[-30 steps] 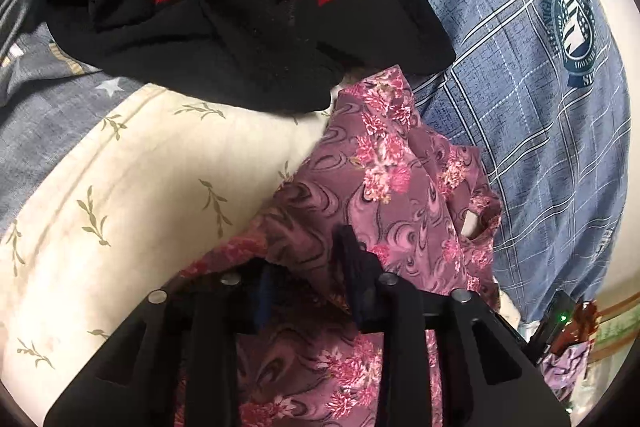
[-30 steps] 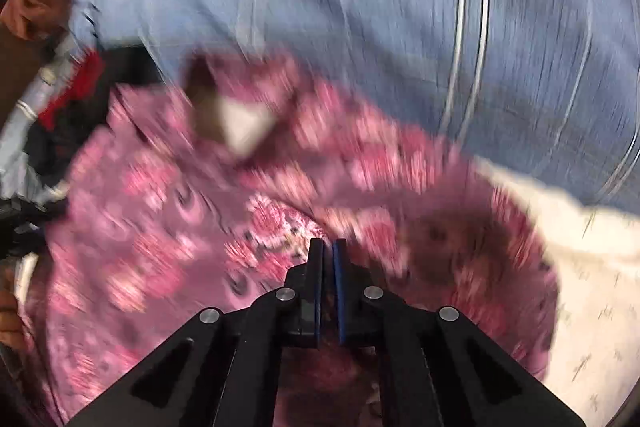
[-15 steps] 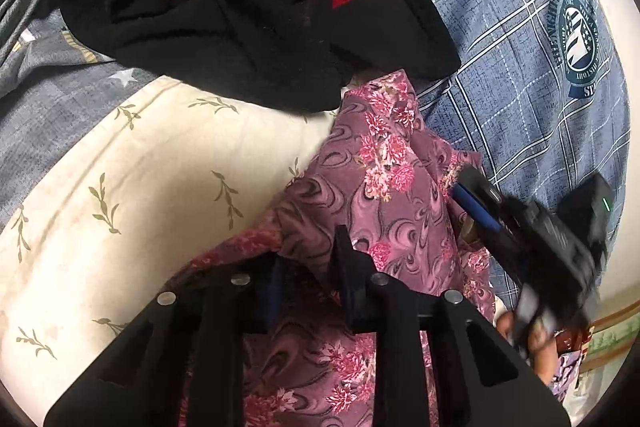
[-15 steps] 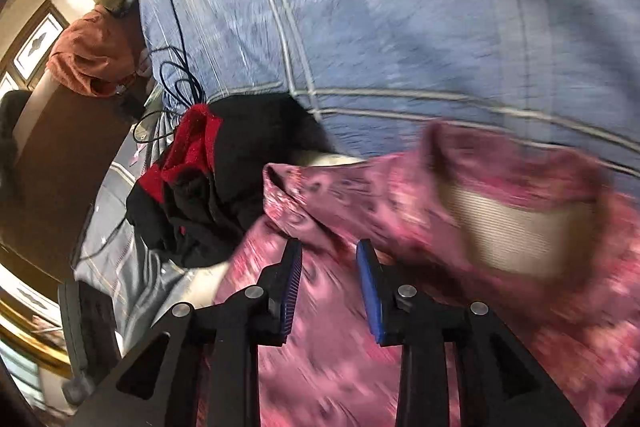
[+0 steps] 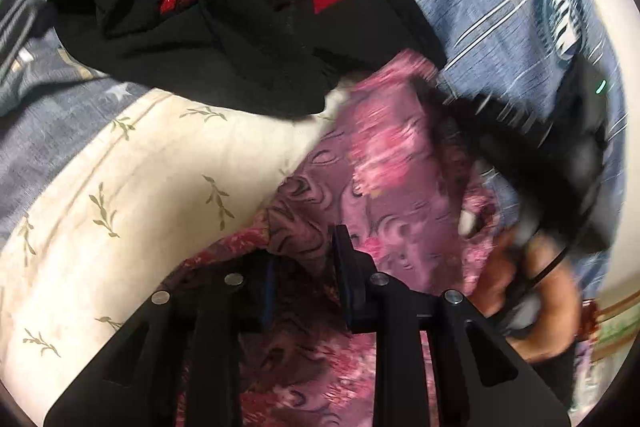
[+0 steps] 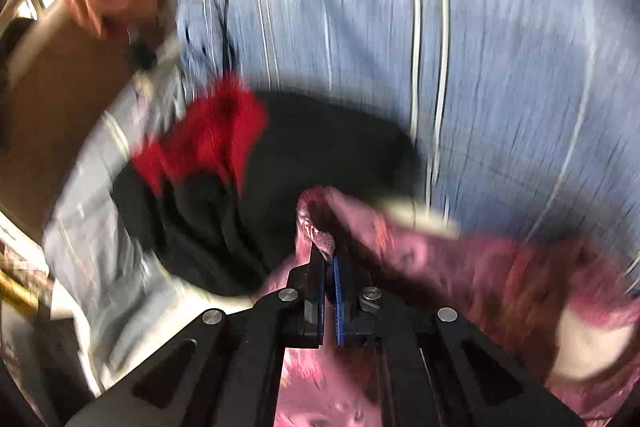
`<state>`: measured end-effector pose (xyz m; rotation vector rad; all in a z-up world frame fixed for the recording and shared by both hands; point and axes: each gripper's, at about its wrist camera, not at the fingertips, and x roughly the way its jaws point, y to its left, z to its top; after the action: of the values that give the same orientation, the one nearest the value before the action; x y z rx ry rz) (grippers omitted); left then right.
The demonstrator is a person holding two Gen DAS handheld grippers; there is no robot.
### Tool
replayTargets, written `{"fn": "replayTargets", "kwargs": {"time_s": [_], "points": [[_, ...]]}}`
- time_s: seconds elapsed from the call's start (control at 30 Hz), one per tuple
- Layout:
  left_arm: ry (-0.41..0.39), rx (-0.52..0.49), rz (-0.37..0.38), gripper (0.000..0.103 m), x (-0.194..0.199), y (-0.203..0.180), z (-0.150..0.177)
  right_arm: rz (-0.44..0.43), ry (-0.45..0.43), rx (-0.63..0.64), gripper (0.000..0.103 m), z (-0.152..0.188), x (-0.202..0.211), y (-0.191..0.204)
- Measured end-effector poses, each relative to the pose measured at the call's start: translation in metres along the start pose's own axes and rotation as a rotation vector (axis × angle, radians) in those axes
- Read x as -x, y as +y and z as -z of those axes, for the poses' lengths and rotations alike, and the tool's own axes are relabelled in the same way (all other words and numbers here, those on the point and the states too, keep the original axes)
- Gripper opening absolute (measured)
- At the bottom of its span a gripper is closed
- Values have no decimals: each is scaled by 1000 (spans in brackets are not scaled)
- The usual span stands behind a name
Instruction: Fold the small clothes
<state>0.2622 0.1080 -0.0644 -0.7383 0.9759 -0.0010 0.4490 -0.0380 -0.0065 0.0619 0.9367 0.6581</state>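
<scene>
On the bed point(image 5: 120, 179), the pink floral garment point(image 5: 392, 195) lies beside a black-and-red pile point(image 5: 240, 27). Both tongs are clenched on it: left tongs point(image 5: 306, 267) anchor one fold while right tongs point(image 6: 329, 259) pinch an edge, likely to draw it over.

Motion blur smears the black right gripper point(image 5: 532, 131) and the hand point(image 5: 532, 291) holding it; the pink floral garment point(image 6: 500, 267) streaks too.

Two wrist fisheyes, angled downward, close over bed, both showing floral garment point(image 5: 392, 187)
</scene>
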Motion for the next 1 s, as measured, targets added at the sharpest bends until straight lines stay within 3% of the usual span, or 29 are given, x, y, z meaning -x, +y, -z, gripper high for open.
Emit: {"fn": "replayTargets", "kwargs": {"time_s": [0.1, 0.23, 0.3, 0.37, 0.4, 0.47, 0.5, 0.6, 0.67, 0.7, 0.73, 0.77, 0.83, 0.9, 0.93, 1.0], "points": [[5, -10, -25, 22, -2, 1, 0, 50, 45, -18, 3, -4, -17, -3], [14, -19, -25, 22, 0, 0, -1, 156, 192, -27, 5, 16, -56, -8], [20, 2, -7, 22, 4, 2, 1, 114, 124, -78, 10, 19, -31, -12], [3, 16, -6, 22, 14, 1, 9, 57, 27, -153, 12, 26, 19, -23], [5, 7, 9, 22, 22, -5, 18, 47, 5, -179, 19, 32, 40, -29], [-7, -36, 47, 22, 35, -18, 31, 87, -40, -220, 28, 57, 91, -46], [-42, -85, 41, 27, 43, -30, 35, 90, -57, -243, 31, 75, 112, -56], [-120, -219, 0, 59, 46, -52, 31, 101, -81, -360, 31, 140, 162, -103], [-71, -271, -62, 59, 25, -52, 26, 127, -76, -483, 31, 187, 183, -140], [9, -292, -106, 58, 7, -50, 27, 149, -36, -539, 21, 210, 184, -153], [50, -295, -135, 57, 1, -50, 32, 132, -42, -562, 2, 226, 192, -161], [43, -316, -143, 57, 2, -51, 36, 117, -87, -584, 1, 238, 206, -164], [38, -353, -138, 57, 24, -55, 38, 91, -174, -642, 24, 252, 239, -168], [25, -352, -98, 57, 42, -54, 30, 142, -286, -693, 40, 265, 274, -177], [2, -353, -118, 58, 50, -54, 22, 184, -328, -729, 40, 271, 287, -183], [-37, -358, -171, 61, 55, -54, 0, 181, -344, -778, 40, 276, 292, -195]]}}
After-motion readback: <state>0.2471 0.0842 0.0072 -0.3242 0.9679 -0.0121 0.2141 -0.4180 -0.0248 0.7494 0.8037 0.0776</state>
